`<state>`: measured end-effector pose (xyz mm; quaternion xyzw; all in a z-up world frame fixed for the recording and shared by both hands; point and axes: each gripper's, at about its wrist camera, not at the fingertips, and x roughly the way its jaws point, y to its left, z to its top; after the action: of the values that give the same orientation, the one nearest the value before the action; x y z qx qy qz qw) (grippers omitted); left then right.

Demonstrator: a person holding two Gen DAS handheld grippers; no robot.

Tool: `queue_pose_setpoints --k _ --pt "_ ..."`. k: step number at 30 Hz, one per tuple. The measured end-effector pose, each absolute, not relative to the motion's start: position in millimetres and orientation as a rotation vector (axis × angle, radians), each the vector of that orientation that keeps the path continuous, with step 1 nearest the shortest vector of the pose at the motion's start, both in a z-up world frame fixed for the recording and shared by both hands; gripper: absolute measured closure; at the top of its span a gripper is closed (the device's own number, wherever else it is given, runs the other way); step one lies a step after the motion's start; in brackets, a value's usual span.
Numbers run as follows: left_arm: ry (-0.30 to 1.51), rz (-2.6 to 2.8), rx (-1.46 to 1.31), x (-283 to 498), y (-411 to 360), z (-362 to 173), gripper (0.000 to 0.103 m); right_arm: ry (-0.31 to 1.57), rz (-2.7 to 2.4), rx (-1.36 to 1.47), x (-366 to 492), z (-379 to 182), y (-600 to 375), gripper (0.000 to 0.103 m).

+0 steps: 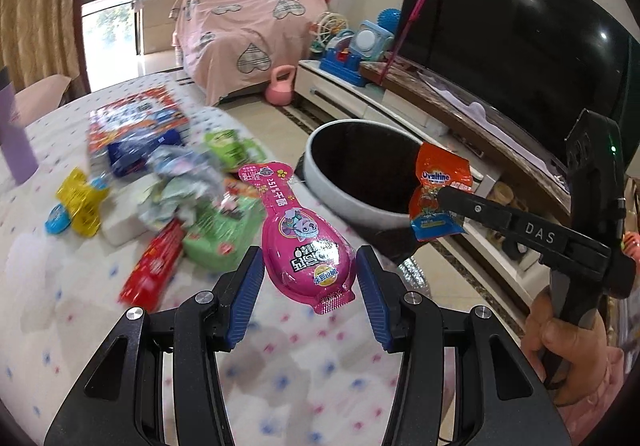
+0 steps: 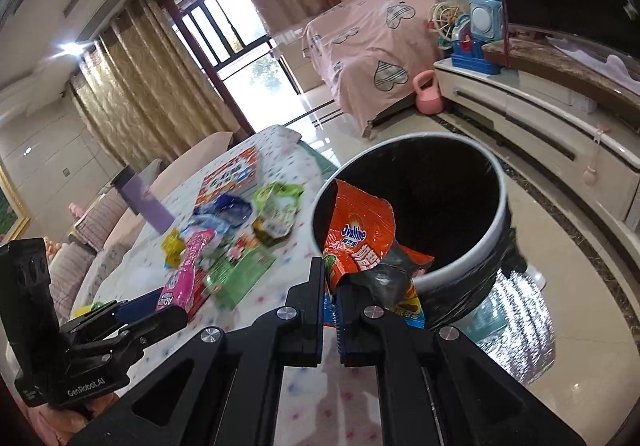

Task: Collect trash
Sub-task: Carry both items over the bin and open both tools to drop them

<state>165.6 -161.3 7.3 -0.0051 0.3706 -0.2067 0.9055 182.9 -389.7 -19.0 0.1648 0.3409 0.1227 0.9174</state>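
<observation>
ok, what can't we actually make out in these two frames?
- Trash bin contents: both views, interior is black shadow.
- Wrapper pile at mid-table: motion blur in both views, labels unreadable.
- Lower part of the Ovaltine wrapper: right wrist view, hidden by the right gripper.
- Purple box: left wrist view, cut off by the frame edge.

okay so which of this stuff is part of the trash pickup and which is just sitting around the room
Part of the job:
orange Ovaltine wrapper, clamped in the right gripper
pink toy package, between the open left gripper fingers
green packet
red wrapper
bin

Just lying about:
pink kettlebell
television
purple cup
</observation>
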Motion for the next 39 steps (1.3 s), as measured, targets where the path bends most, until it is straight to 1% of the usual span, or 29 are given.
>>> queue_pose_setpoints --k 16,32,34,39 --pt "0.773 -0.475 0.040 211.0 -218.3 5.0 0.056 0.727 0.206 0.351 225.7 -27.6 -428.5 0.098" --pt "0.817 -0.488 0.069 247.3 -250.7 -10.3 0.056 0.772 0.199 0.338 259.4 -36.3 -443.1 0.096" --pt "0.824 -0.486 0.071 250.6 -252.6 -12.6 0.055 0.778 0.196 0.335 262.0 -37.6 -443.1 0.094" --pt "0.868 -0.476 0.076 258.6 -258.4 -18.9 0.054 0.790 0.195 0.351 266.9 -40.3 -447.2 0.092"
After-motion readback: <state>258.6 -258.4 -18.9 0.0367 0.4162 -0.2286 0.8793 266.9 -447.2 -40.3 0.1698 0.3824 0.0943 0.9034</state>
